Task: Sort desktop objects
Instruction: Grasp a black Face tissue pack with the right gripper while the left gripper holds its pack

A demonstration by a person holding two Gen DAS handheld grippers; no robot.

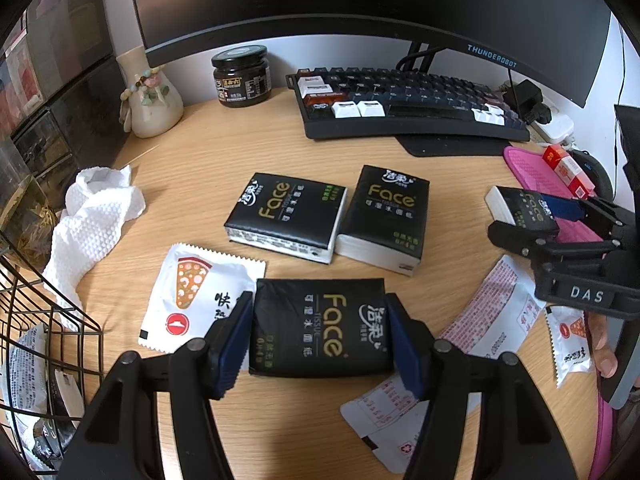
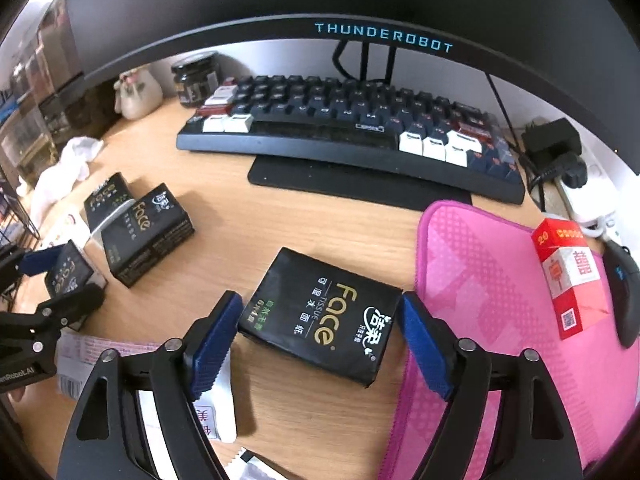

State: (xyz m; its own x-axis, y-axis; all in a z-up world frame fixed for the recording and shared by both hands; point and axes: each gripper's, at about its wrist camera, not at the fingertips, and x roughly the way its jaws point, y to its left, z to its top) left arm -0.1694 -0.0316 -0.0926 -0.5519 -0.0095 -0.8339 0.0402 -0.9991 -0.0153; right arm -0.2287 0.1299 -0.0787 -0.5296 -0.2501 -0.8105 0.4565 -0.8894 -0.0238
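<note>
As four tissue packs (image 1: 320, 326) lie, two sachets (image 1: 196, 304), one jar (image 1: 241, 76).

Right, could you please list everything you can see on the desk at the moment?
tissue packs: four, black, two mid-desk, one in each gripper.
pizza sachets: two, white, near edge.
printed slips: two, white-pink, near right.
paper towel: one, white, left.
wire basket: one, black, far left.
vase: one, cream, back left.
jar: one, dark, beside vase.
keyboard: one, dark with white keys, under monitor.
monitor: one, black, back.
mat: one, pink, right.
box: one, red-white, on mat.
mouse: one, black, right edge.
left hand-held gripper: one, black with blue pads, clamping a pack.
right hand-held gripper: one, same colours, open around a pack.
</note>
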